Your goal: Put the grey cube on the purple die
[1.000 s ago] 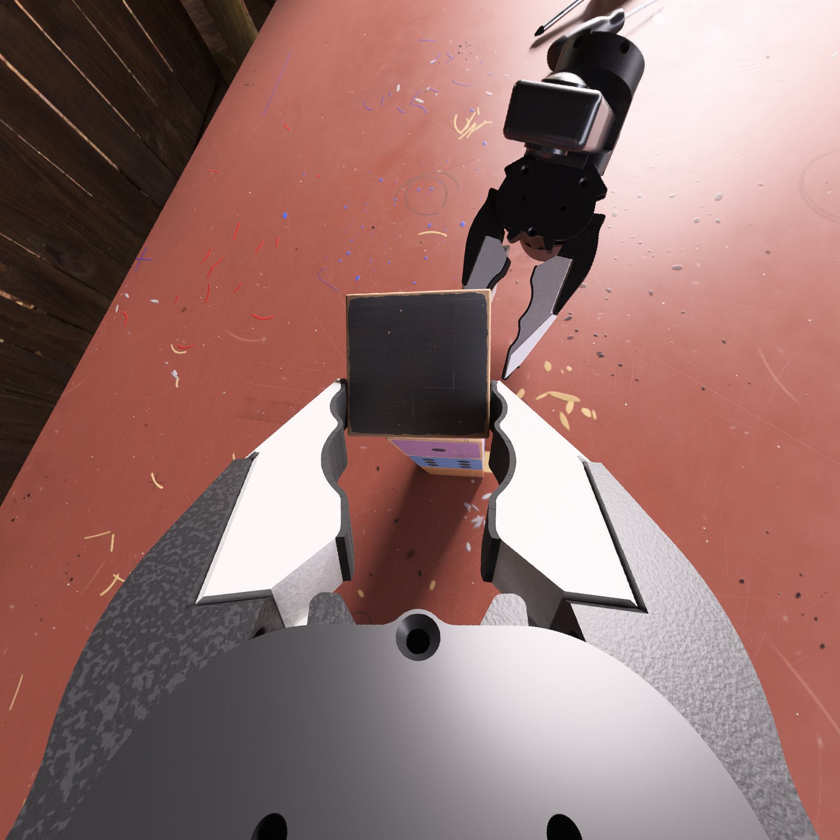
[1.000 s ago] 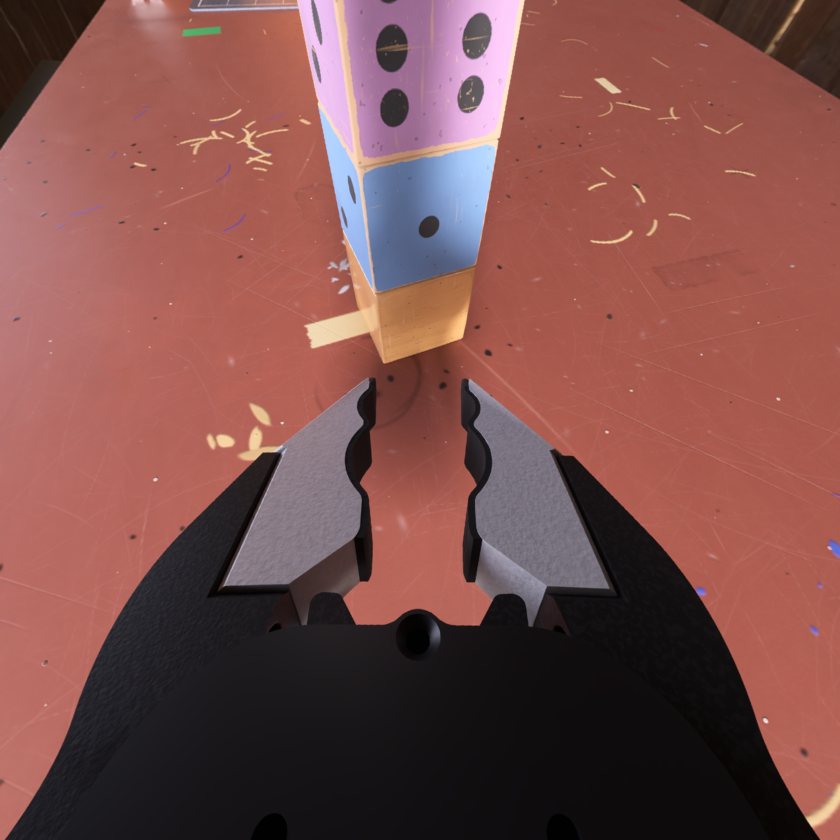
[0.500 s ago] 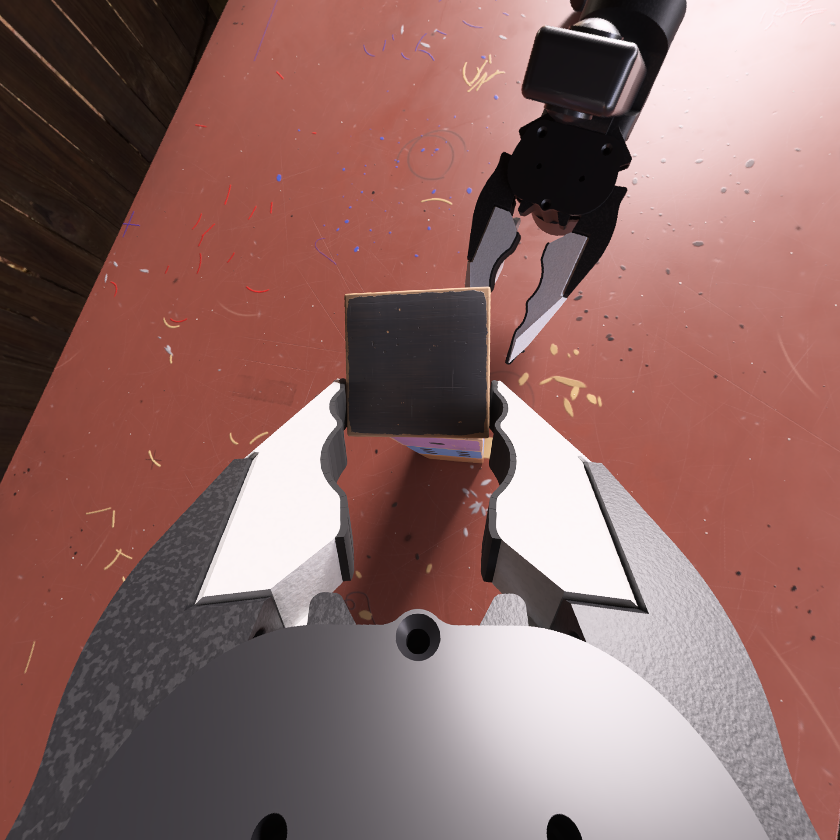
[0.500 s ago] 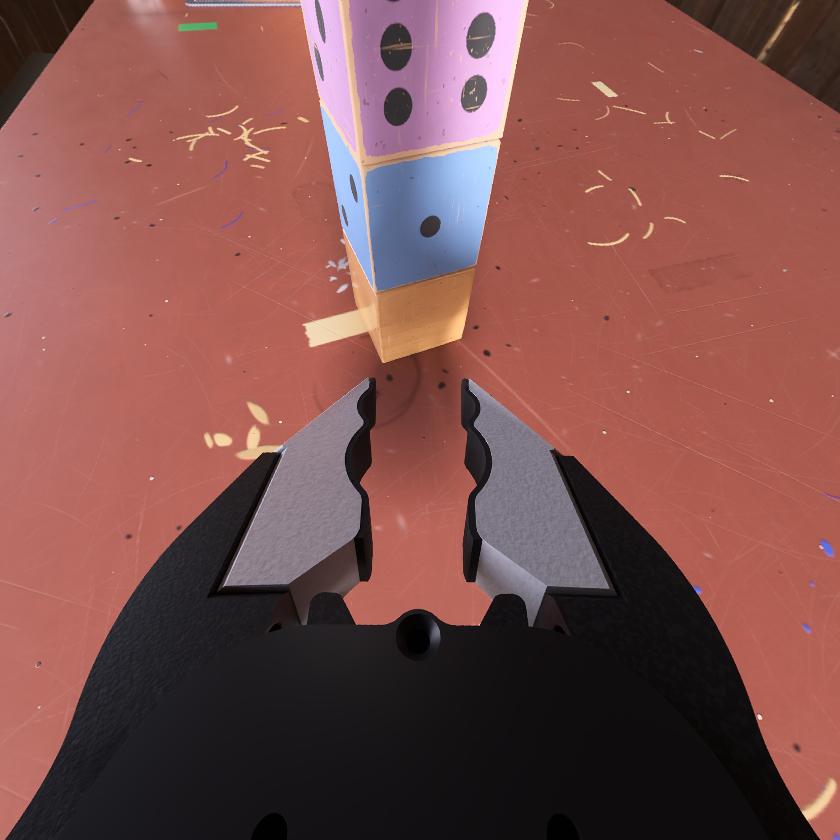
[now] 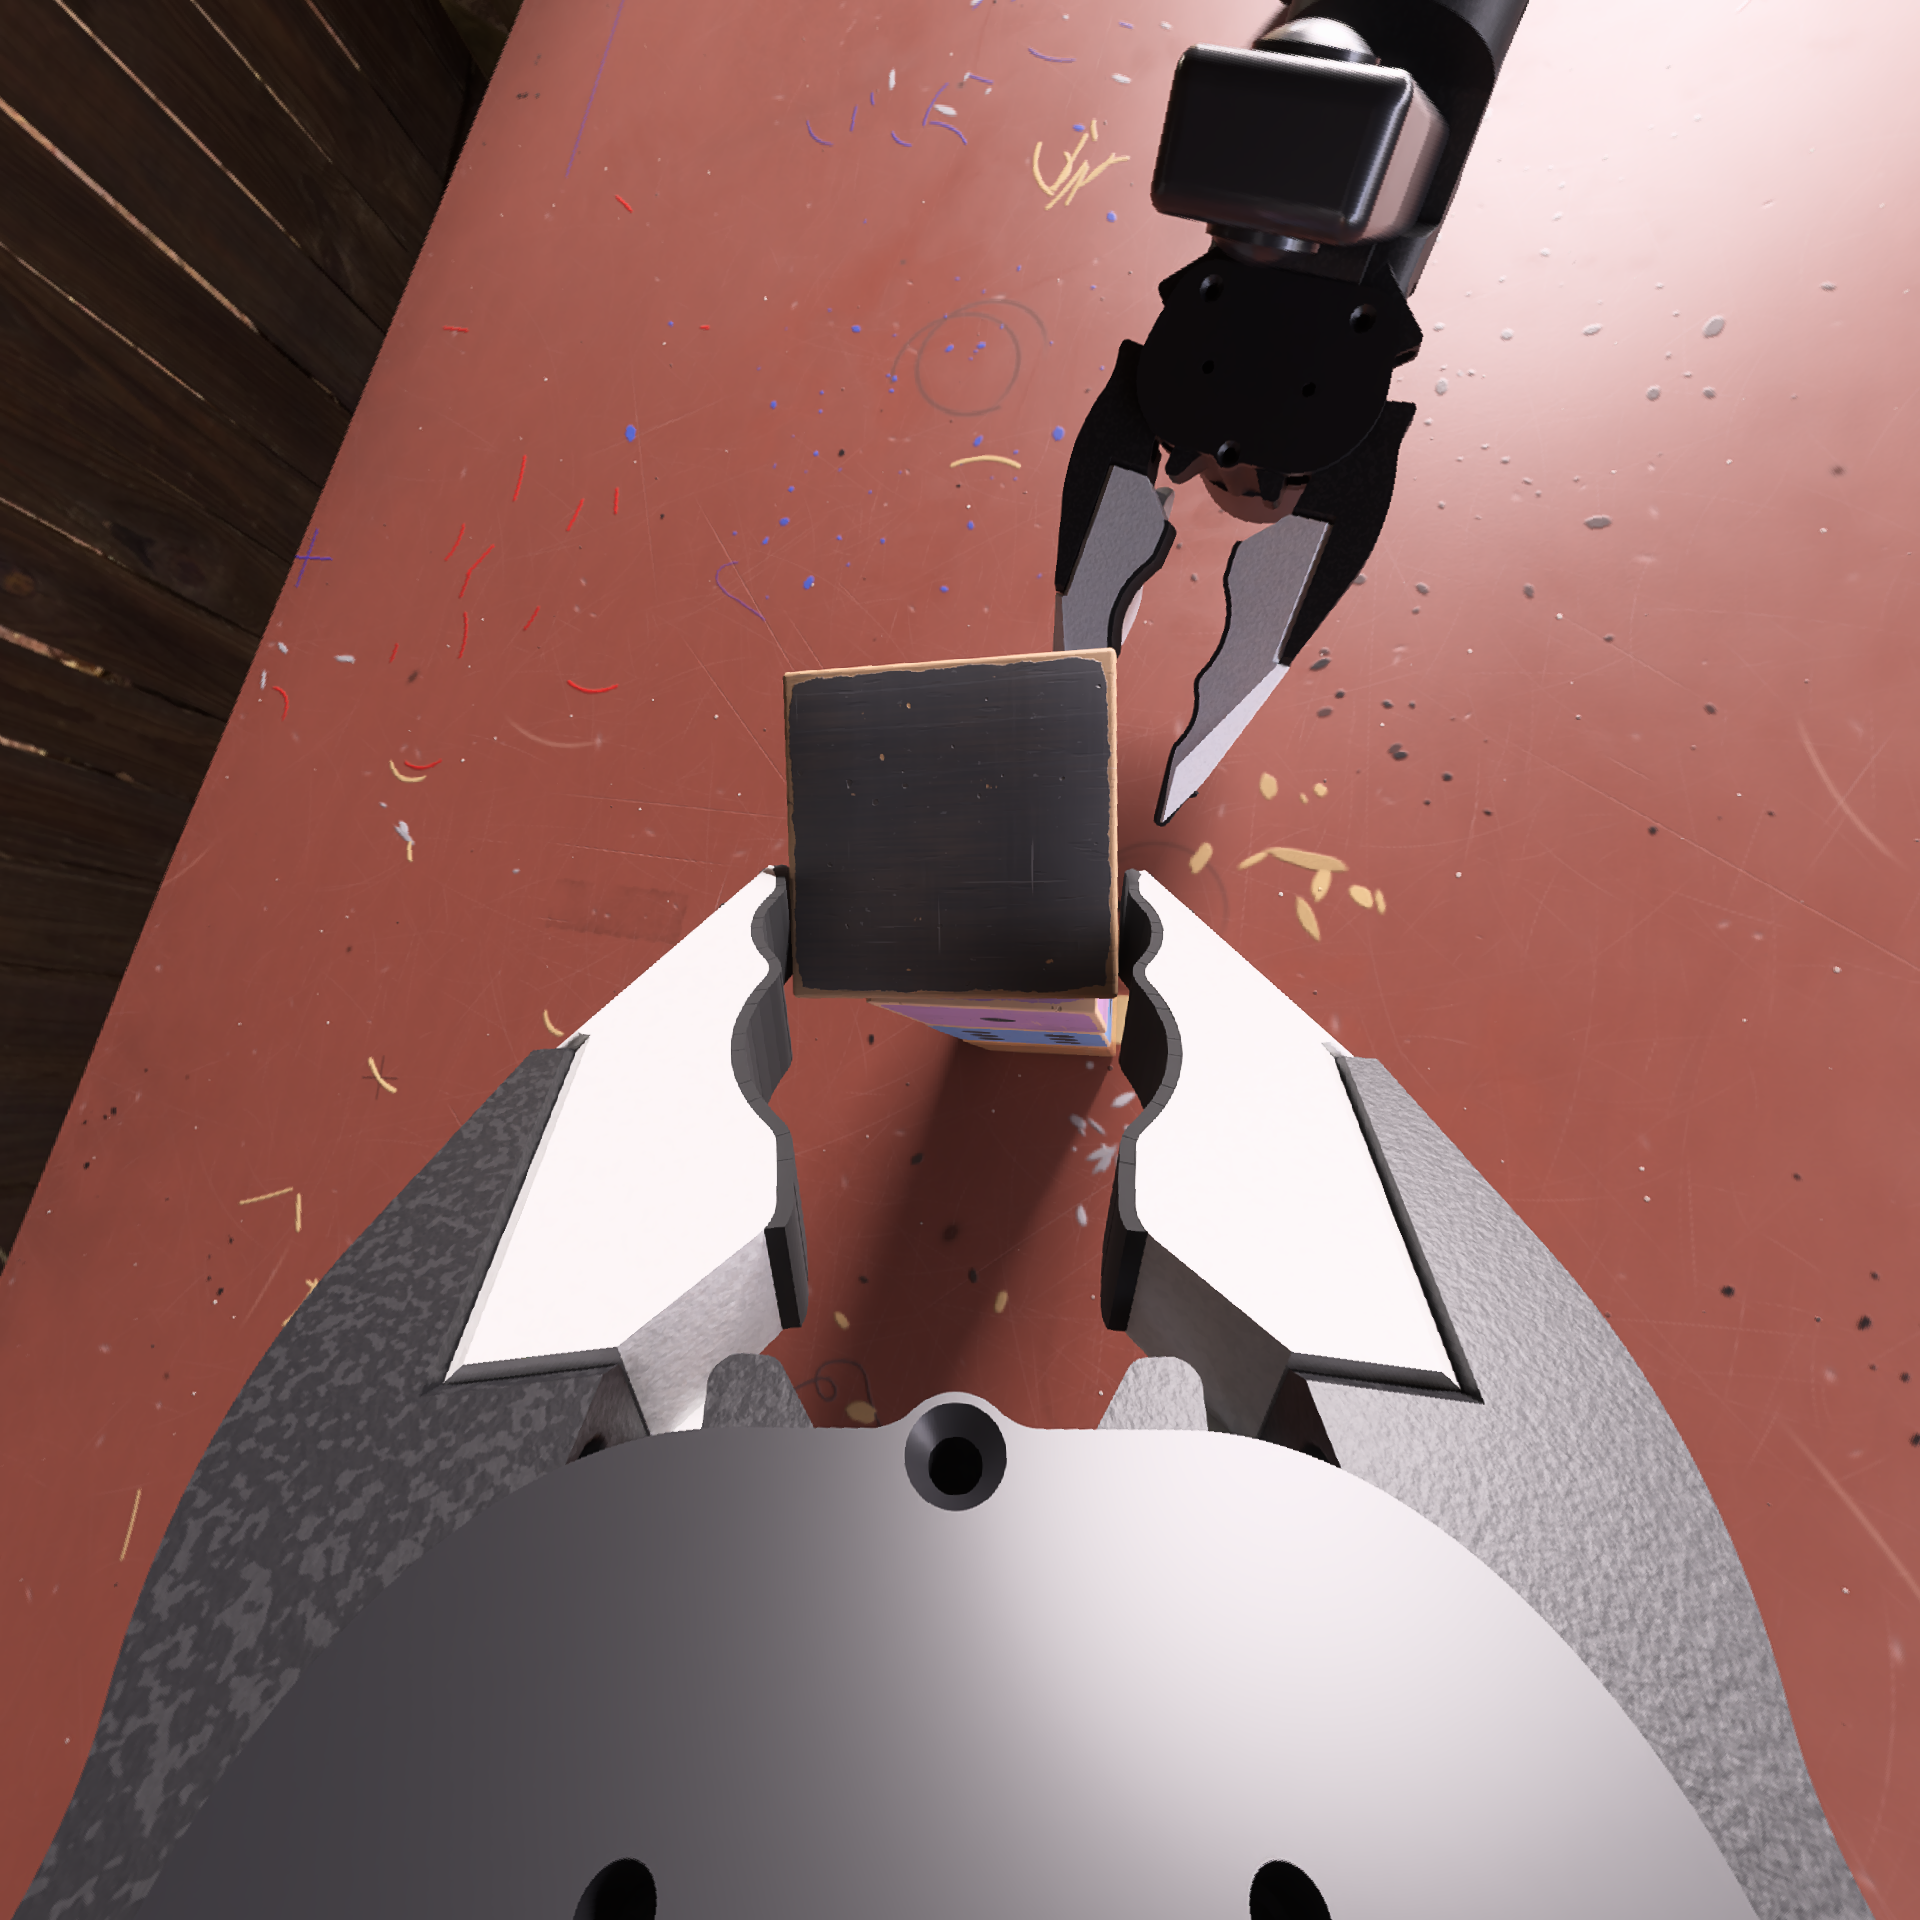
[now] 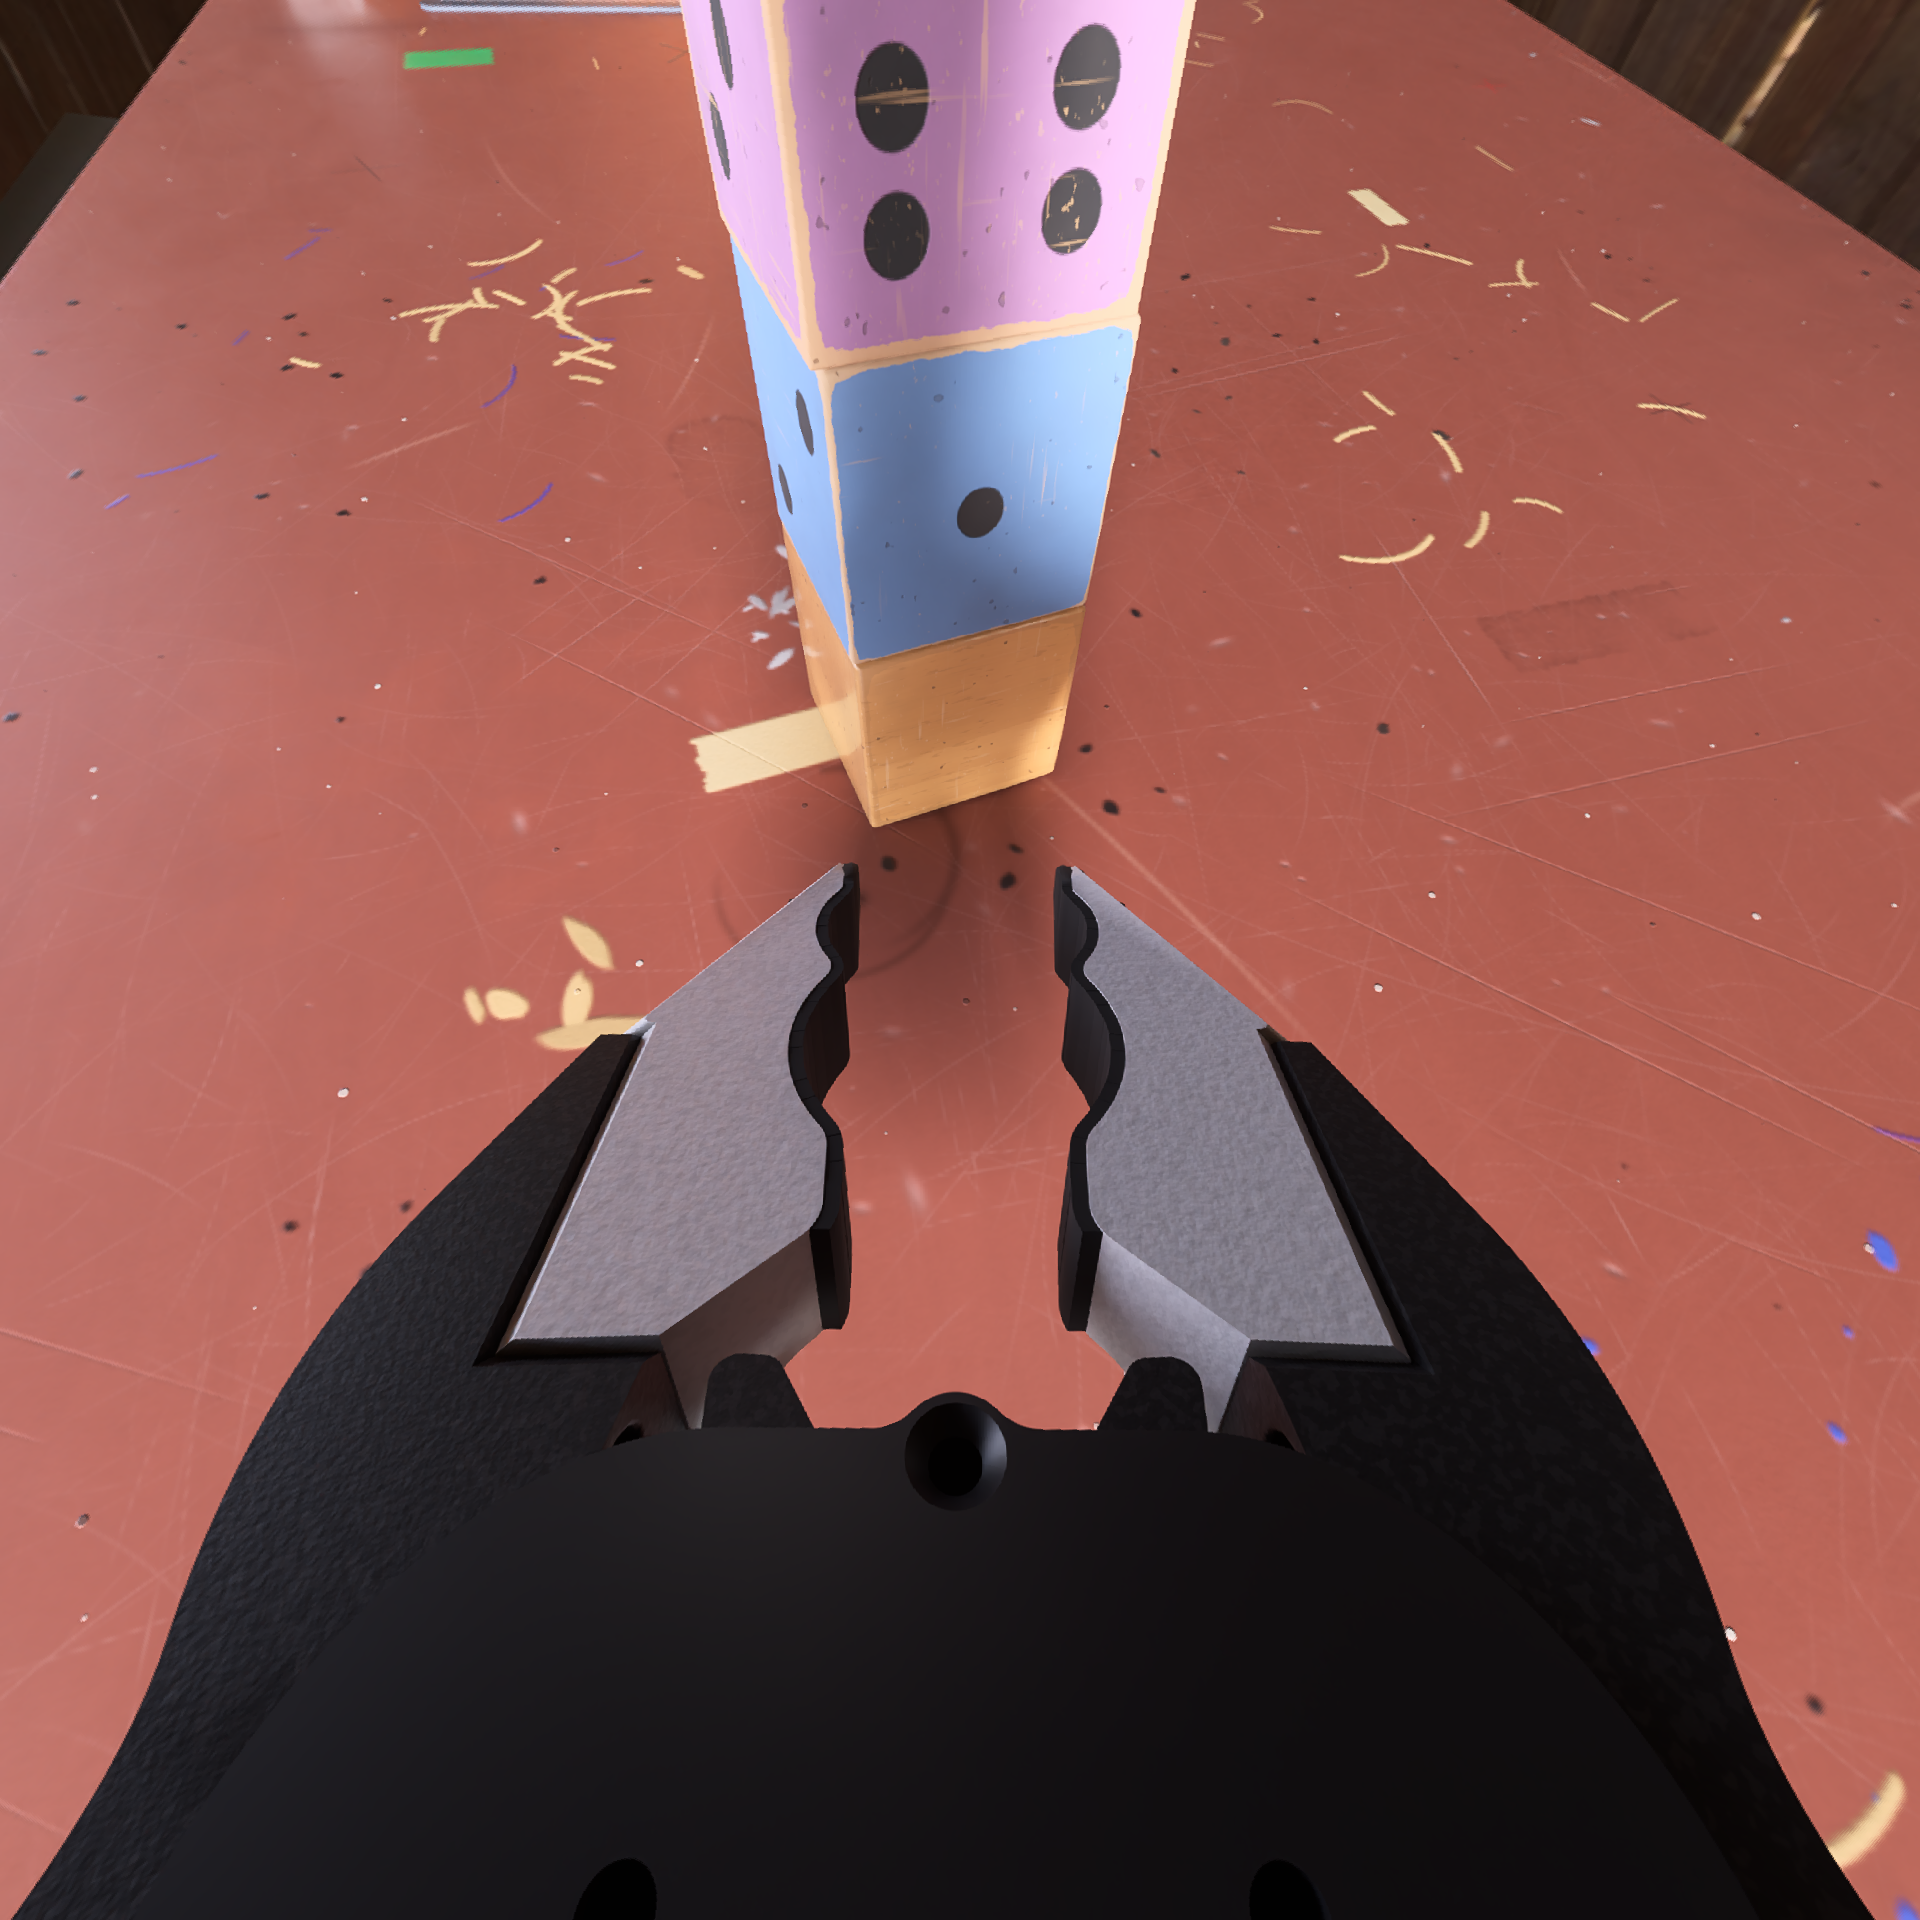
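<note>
**Placement step: grey cube held over the stack**

Placement is the step in hand, judging from how things lie. In the left wrist view, the left gripper (image 5: pixel 951 914) is clamped on the grey cube (image 5: pixel 951 826), its white fingers (image 5: pixel 665 1091) pressed against the cube's two side faces. The cube is carried above the table (image 5: pixel 520 935), directly over a stack, of which only a sliver of the purple die (image 5: pixel 997 1023) peeks out under the cube's near edge. Whether the cube already touches the die cannot be told from this angle.

The cube itself is dark charcoal grey on top, scuffed and flecked, with worn tan wood showing along its edges. It sits square between the fingers, not tilted.

Further right in the same view, the black right gripper (image 5: pixel 1174 707) hangs just beside the stack, fingers apart and holding nothing.

The right wrist view shows that stack from low down: a plain wooden cube (image 6: pixel 961 707) on the table, a blue die (image 6: pixel 977 488) on it, the purple die on top. The cube is out of frame there.

Next, the cube likely needs lowering straight down until it seats flush, then a gentle release; the tall stack looks easy to topple with any sideways push.
</note>
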Tool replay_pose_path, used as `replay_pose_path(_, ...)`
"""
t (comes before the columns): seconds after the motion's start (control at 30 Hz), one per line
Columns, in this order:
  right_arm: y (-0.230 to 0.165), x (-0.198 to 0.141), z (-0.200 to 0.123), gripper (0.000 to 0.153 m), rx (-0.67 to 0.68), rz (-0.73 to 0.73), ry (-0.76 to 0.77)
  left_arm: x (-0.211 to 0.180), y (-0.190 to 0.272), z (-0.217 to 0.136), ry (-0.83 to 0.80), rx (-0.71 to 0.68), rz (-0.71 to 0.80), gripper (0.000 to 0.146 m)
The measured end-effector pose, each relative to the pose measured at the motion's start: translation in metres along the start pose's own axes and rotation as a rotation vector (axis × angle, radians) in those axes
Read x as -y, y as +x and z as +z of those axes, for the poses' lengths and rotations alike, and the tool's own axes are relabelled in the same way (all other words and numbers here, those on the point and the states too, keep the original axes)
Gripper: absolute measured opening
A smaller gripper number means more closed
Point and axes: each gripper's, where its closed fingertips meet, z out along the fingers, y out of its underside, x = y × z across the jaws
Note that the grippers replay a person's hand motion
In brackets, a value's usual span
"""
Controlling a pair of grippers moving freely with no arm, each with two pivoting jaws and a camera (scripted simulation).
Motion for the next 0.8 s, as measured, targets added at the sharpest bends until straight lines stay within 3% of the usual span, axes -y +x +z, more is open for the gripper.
replay_pose_path(0.8,-0.0001,0.0,0.0001,0.037,0.0,-0.001,0.0,-0.0021,-0.0005,0.0019,-0.005,-0.006,0.021,0.064)
